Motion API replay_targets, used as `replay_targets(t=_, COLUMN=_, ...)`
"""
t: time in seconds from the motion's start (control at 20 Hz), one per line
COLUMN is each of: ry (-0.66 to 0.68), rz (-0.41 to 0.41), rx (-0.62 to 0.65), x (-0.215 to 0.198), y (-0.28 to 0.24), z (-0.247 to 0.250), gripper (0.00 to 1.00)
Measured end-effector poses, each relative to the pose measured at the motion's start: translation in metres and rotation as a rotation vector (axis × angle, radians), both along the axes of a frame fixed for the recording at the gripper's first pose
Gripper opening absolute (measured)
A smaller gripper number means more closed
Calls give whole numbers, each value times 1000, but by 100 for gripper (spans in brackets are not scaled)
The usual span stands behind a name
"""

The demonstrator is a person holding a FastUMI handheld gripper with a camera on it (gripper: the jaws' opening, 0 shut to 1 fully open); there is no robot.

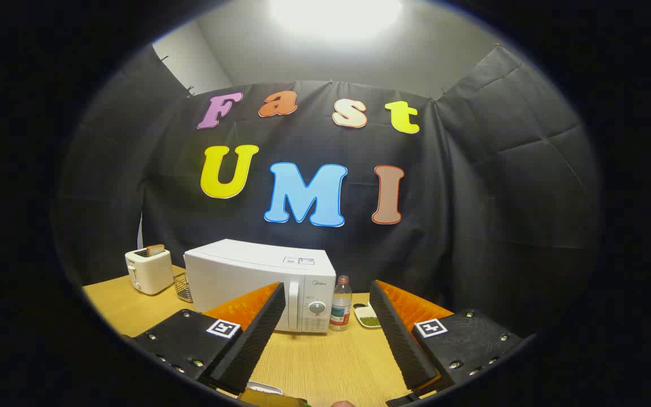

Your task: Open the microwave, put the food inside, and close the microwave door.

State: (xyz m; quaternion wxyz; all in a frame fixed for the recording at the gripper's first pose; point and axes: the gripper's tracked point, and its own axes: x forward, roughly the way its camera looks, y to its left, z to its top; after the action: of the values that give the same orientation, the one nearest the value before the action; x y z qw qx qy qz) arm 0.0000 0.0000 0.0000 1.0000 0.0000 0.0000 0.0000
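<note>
A white microwave (257,282) stands on the wooden table (325,356) beyond my fingers, its door shut, with the handle and control panel (315,310) at its right end. A small white dish of green food (368,317) lies on the table to the right of the microwave, past a bottle. My gripper (328,330) is open, nothing between the fingers, held back from the microwave above the table. The left finger (257,333) overlaps the lower front of the microwave.
A clear bottle with a red cap (341,303) stands between the microwave and the dish. A white toaster with bread in it (148,270) sits at the left, and a small wire rack (183,287) is beside the microwave. A white object (263,388) lies just below the fingers.
</note>
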Motion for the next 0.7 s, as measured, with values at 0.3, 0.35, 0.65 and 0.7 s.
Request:
replay_targets(t=0.3, ry=-1, rz=4, rx=1, x=4, y=2, z=0, gripper=97)
replay_targets(t=0.35, ry=-2, rz=4, rx=2, x=6, y=2, z=1, gripper=97)
replay_targets(t=0.65, ry=-7, rz=2, rx=18, x=11, y=3, z=2, gripper=97)
replay_targets(t=0.7, ry=-5, rz=4, rx=17, x=11, y=4, z=1, gripper=97)
